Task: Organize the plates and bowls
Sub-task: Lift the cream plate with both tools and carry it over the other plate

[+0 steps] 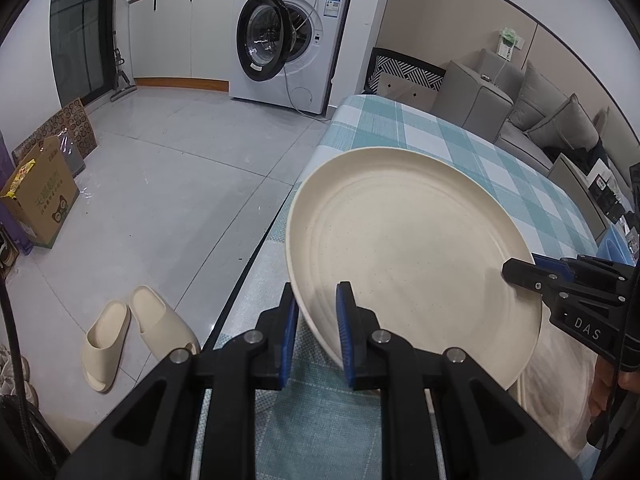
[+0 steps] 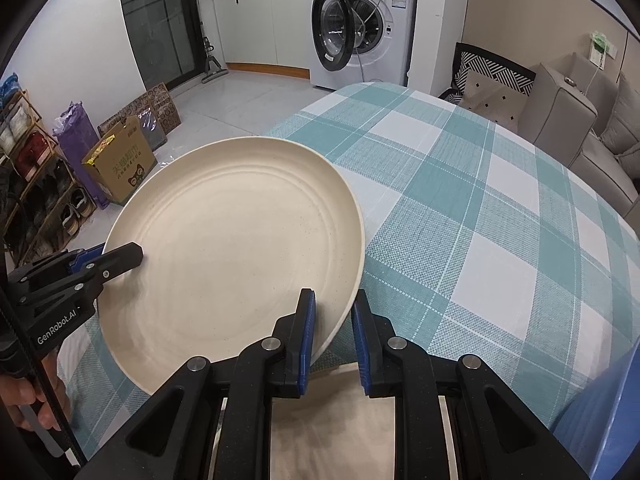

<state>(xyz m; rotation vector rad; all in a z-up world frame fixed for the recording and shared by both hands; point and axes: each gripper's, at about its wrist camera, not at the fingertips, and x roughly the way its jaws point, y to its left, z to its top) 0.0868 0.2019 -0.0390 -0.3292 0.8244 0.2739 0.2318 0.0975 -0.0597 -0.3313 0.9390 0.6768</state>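
A large cream plate (image 1: 412, 248) is held tilted above the checked tablecloth, gripped on two sides. My left gripper (image 1: 318, 328) is shut on its left rim, one blue pad inside and one outside. My right gripper (image 2: 332, 340) is shut on the plate's (image 2: 236, 248) right rim. Each gripper also shows in the other's view: the right one (image 1: 520, 272) at the plate's right edge, the left one (image 2: 120, 258) at its left edge. A second cream plate (image 2: 332, 428) lies flat on the table below my right gripper.
The table with the teal and white checked cloth (image 2: 460, 208) stretches ahead. A blue dish (image 2: 600, 412) sits at the right edge. A washing machine (image 1: 288, 36), a cardboard box (image 1: 40, 200) and slippers (image 1: 132, 332) are on the floor to the left. A grey sofa (image 1: 532, 120) stands beyond.
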